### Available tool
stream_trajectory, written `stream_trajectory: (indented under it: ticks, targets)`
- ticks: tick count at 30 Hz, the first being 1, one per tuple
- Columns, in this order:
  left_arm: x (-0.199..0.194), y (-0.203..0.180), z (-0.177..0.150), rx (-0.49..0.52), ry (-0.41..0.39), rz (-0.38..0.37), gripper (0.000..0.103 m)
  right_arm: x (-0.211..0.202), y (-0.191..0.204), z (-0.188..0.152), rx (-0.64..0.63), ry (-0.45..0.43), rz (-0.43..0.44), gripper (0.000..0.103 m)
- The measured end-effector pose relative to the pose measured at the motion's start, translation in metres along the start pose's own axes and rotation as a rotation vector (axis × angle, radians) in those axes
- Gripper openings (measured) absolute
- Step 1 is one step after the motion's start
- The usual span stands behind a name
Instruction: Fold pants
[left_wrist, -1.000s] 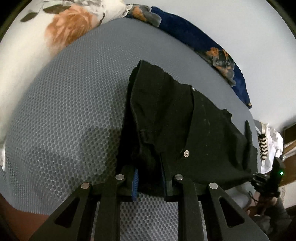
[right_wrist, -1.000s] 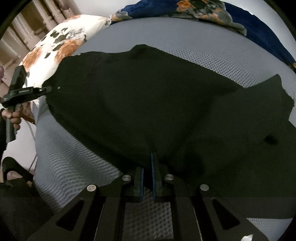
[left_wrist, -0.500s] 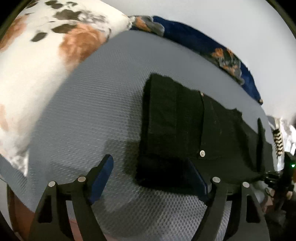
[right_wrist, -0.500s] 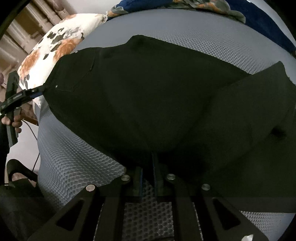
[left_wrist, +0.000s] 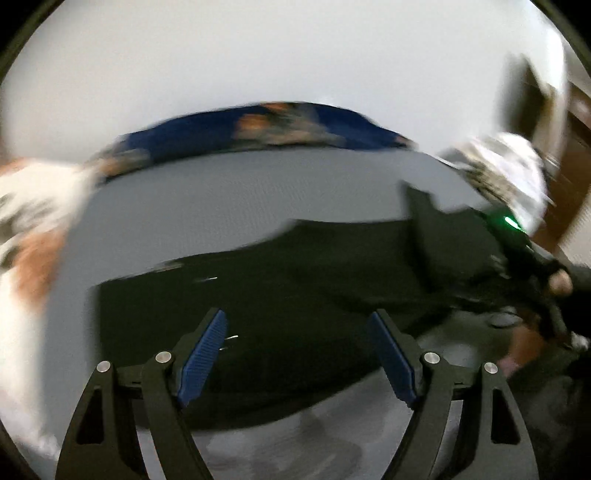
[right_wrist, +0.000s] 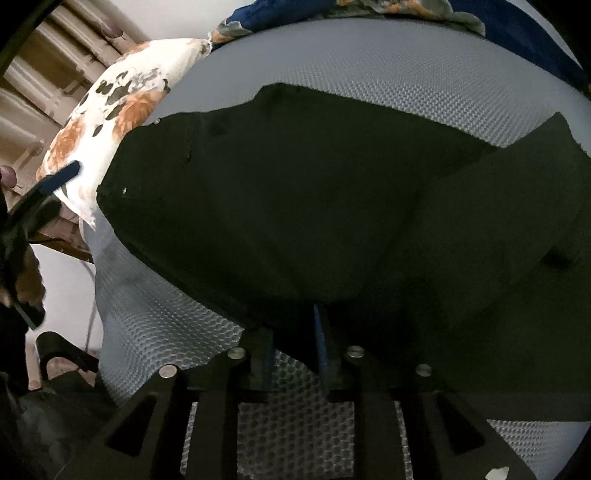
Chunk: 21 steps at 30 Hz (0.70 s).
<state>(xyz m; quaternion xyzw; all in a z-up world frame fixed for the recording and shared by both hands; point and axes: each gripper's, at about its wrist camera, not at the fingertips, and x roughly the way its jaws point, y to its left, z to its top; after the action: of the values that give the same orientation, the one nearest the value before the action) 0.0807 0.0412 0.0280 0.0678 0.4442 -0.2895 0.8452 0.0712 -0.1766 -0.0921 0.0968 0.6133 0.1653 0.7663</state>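
Black pants (right_wrist: 332, 206) lie spread on a grey mesh bed cover (right_wrist: 388, 85), with one part folded over at the right. My left gripper (left_wrist: 299, 317) hovers open above the pants (left_wrist: 295, 288), nothing between its blue pads; this view is blurred by motion. One of its fingers (right_wrist: 61, 177) shows at the far left of the right wrist view, clear of the cloth. My right gripper (right_wrist: 293, 336) sits at the pants' near edge. Its jaws are opening: the pads stand apart with the hem lying loosely between them.
A white floral pillow (right_wrist: 110, 122) lies at the bed's left end, seen too as the pillow (left_wrist: 29, 240). A blue floral blanket (left_wrist: 258, 125) runs along the far side by the wall. White clothes (left_wrist: 509, 166) are heaped at the right. A hand (left_wrist: 557, 284) holds the right gripper.
The left gripper let go of the pants' waistband, opened wide, then rose and swung away while rolling. The right gripper's pads parted slightly at the hem. The right hand stayed put.
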Motion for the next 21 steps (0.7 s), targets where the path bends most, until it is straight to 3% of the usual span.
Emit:
stream_trajectory:
  ticks: [4, 8, 11, 16, 19, 21]
  targets:
    - [0.045, -0.054, 0.006, 0.123, 0.063, -0.112, 0.079, -0.004, -0.004, 0.002, 0.016, -0.017, 0.017, 0.025]
    - [0.077, -0.092, 0.005, 0.203, 0.129, -0.167, 0.076, -0.006, -0.006, 0.002, 0.018, -0.027, 0.035, 0.025]
    - [0.099, -0.105, 0.004, 0.215, 0.172, -0.188, 0.065, -0.009, -0.008, 0.004, 0.016, -0.038, 0.047, 0.025]
    - [0.121, -0.109, -0.005, 0.215, 0.242, -0.144, 0.019, -0.014, -0.009, 0.006, -0.017, -0.021, 0.048, 0.027]
    - [0.129, -0.109, -0.003, 0.167, 0.243, -0.151, 0.013, -0.029, -0.017, 0.005, -0.036, -0.031, 0.065, 0.033]
    - [0.128, -0.108, -0.003, 0.145, 0.237, -0.154, 0.012, -0.047, -0.034, 0.007, -0.013, -0.084, 0.069, 0.041]
